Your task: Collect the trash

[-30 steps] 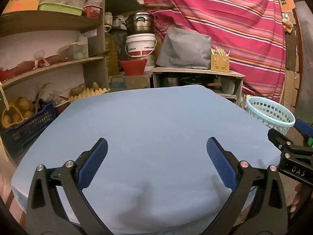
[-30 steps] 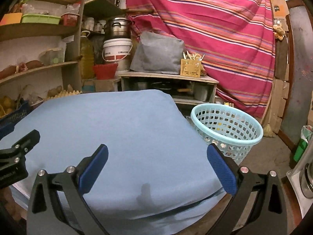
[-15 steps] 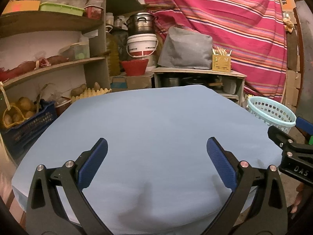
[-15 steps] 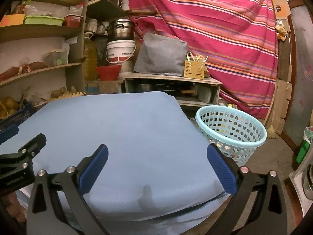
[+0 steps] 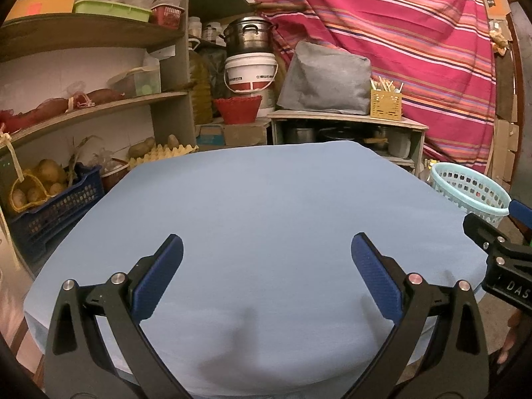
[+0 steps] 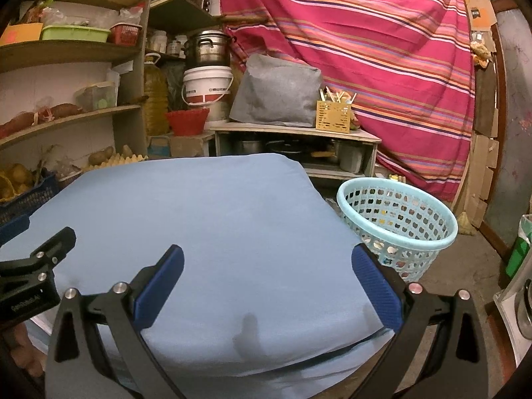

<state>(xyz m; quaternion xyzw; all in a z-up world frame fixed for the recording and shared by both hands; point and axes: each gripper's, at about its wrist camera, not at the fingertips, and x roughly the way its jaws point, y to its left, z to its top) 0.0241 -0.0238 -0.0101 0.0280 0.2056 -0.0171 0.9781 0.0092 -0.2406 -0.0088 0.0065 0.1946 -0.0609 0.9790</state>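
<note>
Both your left gripper [image 5: 266, 249] and right gripper [image 6: 267, 259] gape, holding nothing. No trash visible on blue tablecloth [image 5: 266, 206]; perforated basket [image 6: 395, 216] probably light, rim-graspable.

Left gripper [image 5: 266, 259]: jaws spread wide, holding nothing, lower centre of frame. Right gripper [image 6: 267, 261]: likewise spread wide, holding nothing, lower centre.

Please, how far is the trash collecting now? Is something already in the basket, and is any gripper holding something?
Done: the basket beside the table seems to hold small colourful bits, seen through its holes; what they are I cannot tell. In hand: nothing; the left gripper and the right gripper are both open and empty. Left: no trash shows on the blue cloth, so collecting may be finished or not begun.
</note>
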